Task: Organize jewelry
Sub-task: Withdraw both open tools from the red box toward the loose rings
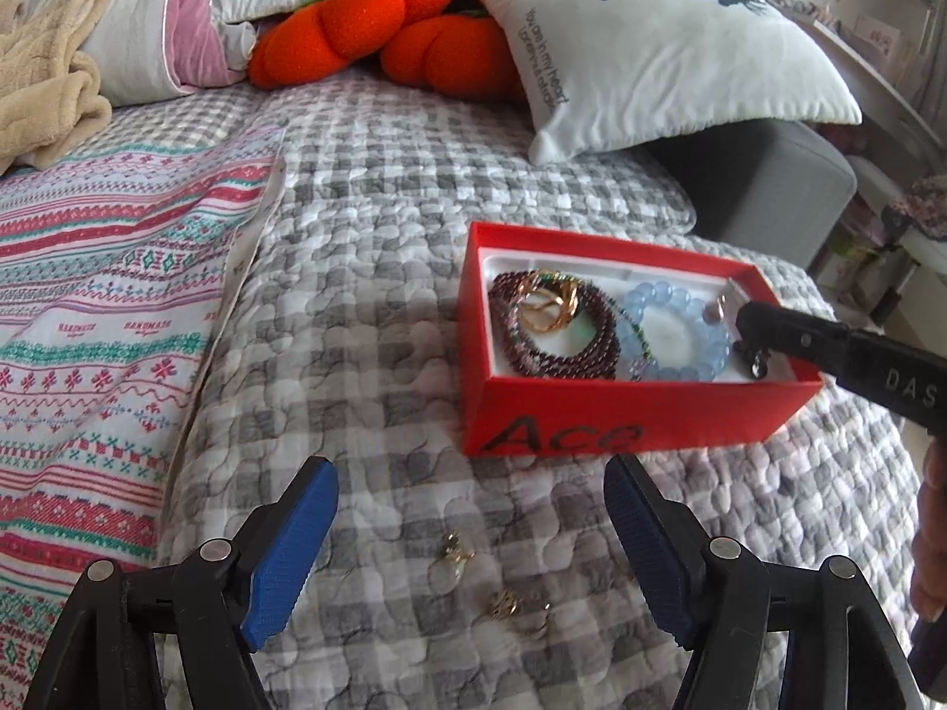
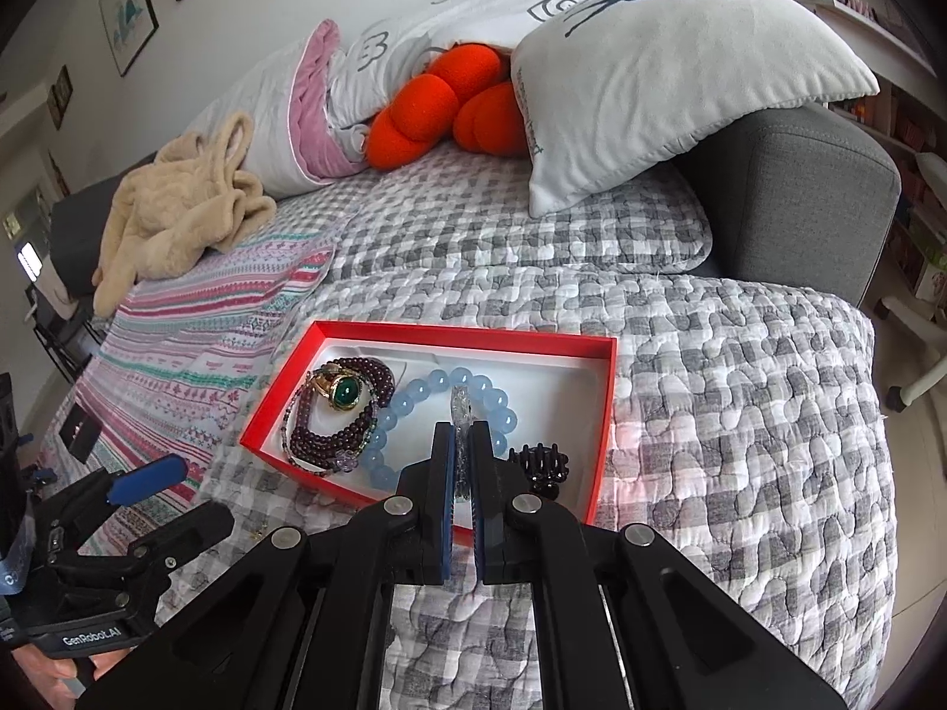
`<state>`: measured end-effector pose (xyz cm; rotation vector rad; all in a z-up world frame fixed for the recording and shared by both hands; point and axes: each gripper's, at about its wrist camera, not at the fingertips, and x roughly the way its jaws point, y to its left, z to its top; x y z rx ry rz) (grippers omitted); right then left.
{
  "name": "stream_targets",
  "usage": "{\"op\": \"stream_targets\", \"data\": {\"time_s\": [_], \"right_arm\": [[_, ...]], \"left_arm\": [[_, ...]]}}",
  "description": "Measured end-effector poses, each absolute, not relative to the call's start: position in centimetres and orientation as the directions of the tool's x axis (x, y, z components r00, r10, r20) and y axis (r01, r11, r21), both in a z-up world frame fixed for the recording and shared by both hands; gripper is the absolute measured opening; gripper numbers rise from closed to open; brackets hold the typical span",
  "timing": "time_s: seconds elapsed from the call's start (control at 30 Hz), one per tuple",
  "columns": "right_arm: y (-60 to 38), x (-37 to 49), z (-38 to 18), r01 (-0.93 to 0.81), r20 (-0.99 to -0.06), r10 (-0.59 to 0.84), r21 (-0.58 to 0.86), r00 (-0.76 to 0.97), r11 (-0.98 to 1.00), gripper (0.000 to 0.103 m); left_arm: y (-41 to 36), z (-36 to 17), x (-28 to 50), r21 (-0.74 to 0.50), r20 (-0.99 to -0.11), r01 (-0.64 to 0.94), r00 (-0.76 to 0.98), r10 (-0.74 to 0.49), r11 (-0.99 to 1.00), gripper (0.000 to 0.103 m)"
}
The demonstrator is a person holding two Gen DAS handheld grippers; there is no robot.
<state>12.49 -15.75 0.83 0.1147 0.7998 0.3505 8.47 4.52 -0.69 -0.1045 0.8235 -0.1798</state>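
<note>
A red box [image 1: 592, 423] [image 2: 532, 343] lies on the checked quilt. It holds a dark red bead bracelet [image 1: 568, 355] [image 2: 331, 435], a gold ring with a green stone [image 2: 343, 393], a pale blue bead bracelet [image 1: 680, 325] [image 2: 497, 399] and a black hair claw [image 2: 541, 464]. My right gripper [image 2: 463, 432] [image 1: 743, 319] is over the box, shut on a thin silvery piece [image 2: 460, 408]. My left gripper [image 1: 470, 476] is open over the quilt in front of the box; it also shows in the right wrist view [image 2: 171, 494]. Small gold pieces [image 1: 456, 550] [image 1: 515, 606] lie between its fingers.
A striped blanket [image 1: 89, 296] lies left of the box. Pillows [image 1: 651, 47], an orange plush [image 1: 385, 29] and a beige garment [image 2: 177, 219] lie at the back. The grey sofa arm [image 2: 799, 189] and the quilt's edge are on the right.
</note>
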Motion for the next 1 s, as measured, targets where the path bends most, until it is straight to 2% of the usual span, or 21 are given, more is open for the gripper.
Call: {"op": "stream_targets", "data": {"time_s": [0.27, 0.4, 0.6, 0.67, 0.73, 0.9, 1.0], "right_arm": [[-15.0, 12.9, 0.4, -0.265, -0.694, 0.343, 0.222, 0.633, 0.938, 0.009], [-14.9, 12.4, 0.8, -0.278, -0.69, 0.356, 0.227, 0.63, 0.933, 0.029], [-15.0, 10.8, 1.4, -0.289, -0.697, 0.355, 0.216, 0.624, 0.933, 0.036], [-15.0, 10.0, 1.6, -0.298, -0.698, 0.349, 0.2, 0.626, 0.934, 0.042], [-15.2, 9.2, 1.8, -0.303, -0.691, 0.355, 0.203, 0.63, 0.931, 0.054], [-15.3, 7.5, 1.3, -0.299, -0.71, 0.349, 0.201, 0.612, 0.933, 0.057], [-15.0, 6.9, 0.6, -0.287, -0.739, 0.321, 0.18, 0.592, 0.941, 0.057]], "left_arm": [[6.0, -1.8, 7.2, -0.119, -0.758, 0.113, 0.631, -0.164, 0.986, 0.077], [6.4, -1.9, 7.2, -0.113, -0.764, 0.103, 0.627, -0.153, 0.988, 0.078], [7.5, -2.2, 6.9, -0.174, -0.772, 0.091, 0.606, -0.193, 0.981, 0.077], [7.7, -2.3, 6.8, -0.206, -0.773, 0.095, 0.595, -0.221, 0.974, 0.077], [7.8, -2.3, 6.5, -0.226, -0.772, 0.107, 0.586, -0.245, 0.968, 0.077], [7.0, -2.4, 5.4, -0.235, -0.767, 0.166, 0.574, -0.288, 0.958, 0.068], [5.8, -2.9, 4.7, -0.213, -0.781, 0.219, 0.548, -0.301, 0.952, 0.057]]}}
